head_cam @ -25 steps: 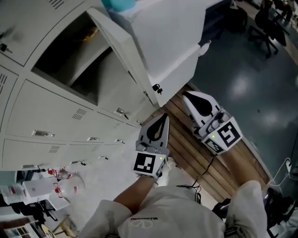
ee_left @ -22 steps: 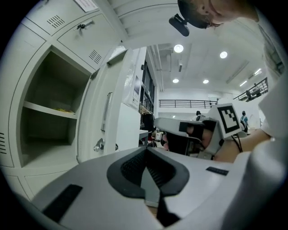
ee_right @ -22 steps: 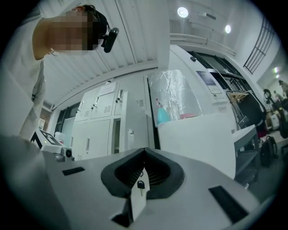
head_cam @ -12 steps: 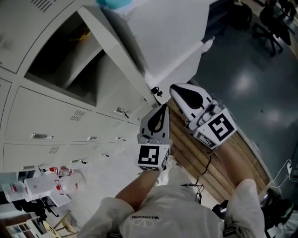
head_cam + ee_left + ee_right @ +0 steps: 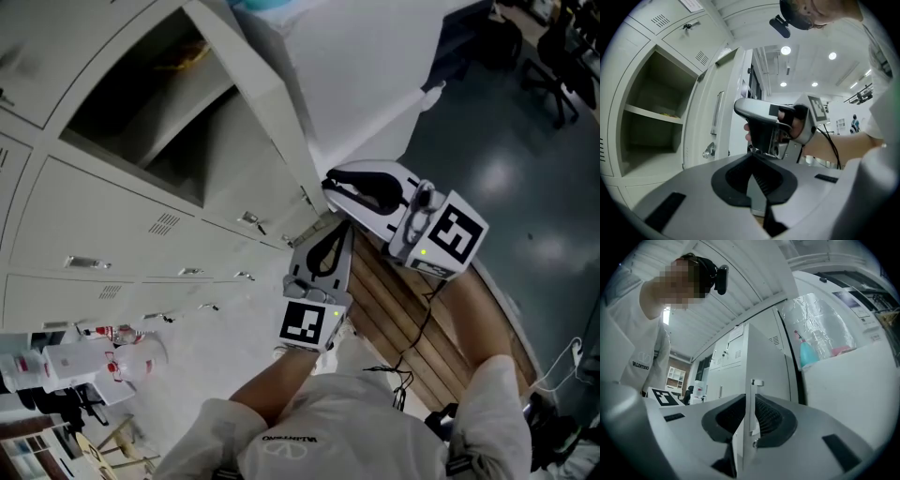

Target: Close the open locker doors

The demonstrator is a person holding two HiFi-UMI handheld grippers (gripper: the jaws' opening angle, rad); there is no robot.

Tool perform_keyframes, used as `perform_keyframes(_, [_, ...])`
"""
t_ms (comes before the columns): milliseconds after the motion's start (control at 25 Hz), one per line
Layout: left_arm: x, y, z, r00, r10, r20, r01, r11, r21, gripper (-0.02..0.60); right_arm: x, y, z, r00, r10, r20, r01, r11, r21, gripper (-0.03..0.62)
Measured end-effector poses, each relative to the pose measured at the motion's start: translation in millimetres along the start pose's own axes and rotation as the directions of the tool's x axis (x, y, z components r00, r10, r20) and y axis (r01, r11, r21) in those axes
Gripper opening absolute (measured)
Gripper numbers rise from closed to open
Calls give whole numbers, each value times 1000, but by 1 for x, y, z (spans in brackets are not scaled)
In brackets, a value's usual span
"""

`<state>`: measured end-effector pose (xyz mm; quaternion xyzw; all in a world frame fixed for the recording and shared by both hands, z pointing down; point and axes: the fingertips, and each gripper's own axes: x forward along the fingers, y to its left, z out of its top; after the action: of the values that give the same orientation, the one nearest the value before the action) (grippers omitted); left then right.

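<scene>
Along the left of the head view runs the pale grey locker bank [image 5: 112,225], most of its doors flush and shut, with dark floor [image 5: 506,169] spreading wide to the right and a strip of wooden slats [image 5: 394,309] at the lockers' foot. One compartment [image 5: 141,112] gapes at the upper left, its shelf [image 5: 192,117] showing, and its locker door [image 5: 272,103] stands swung well out from the frame, its free edge slanting down toward the grippers (a broad wedge of air lies between door and opening). A white cabinet [image 5: 375,56] sits just behind the door's outer face. The right gripper [image 5: 330,183] meets that free edge: its jaws have just been opening, and in the right gripper view the thin door edge stands upright between them, pads close on either side but not visibly pressing, with the small latch tab [image 5: 756,382] just above. The left gripper [image 5: 337,234] hovers beside and below it, near the door's lower corner, jaws closed together on nothing.
</scene>
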<state>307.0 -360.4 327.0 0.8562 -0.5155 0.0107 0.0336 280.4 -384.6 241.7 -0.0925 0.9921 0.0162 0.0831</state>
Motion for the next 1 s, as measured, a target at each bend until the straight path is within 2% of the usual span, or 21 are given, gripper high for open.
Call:
perform_keyframes(200, [-5,-2,3,1000,-15,16,15,1000,3,2,3,7,-1,1000,10,-6,-10,1000,-23,133])
perform_keyframes(360, [-12,1,-3,1000,-13,9,13,1000,-13,2,14,14,-10,999,9,-40,-11,998,-54,148])
perform_keyframes(480, [-19,3,-6,1000,-4,3,4,1000,-18,2,23,19,-13,999,8,-54,-12,998,-61,150])
perform_keyframes(600, [-28,10,-8,1000,14,0,-14,1000,-21,2,32,24,-14,999,5,-53,-9,997,-78,117])
perform_keyframes(880, [-49,31,-12,998,63,-5,-63,998,-23,2,67,44,-18,999,9,-53,-16,991,-133,135])
perform_keyframes(1000, [-59,40,-10,996,84,4,-84,996,-33,2,81,50,-20,999,7,-37,-11,995,-102,135])
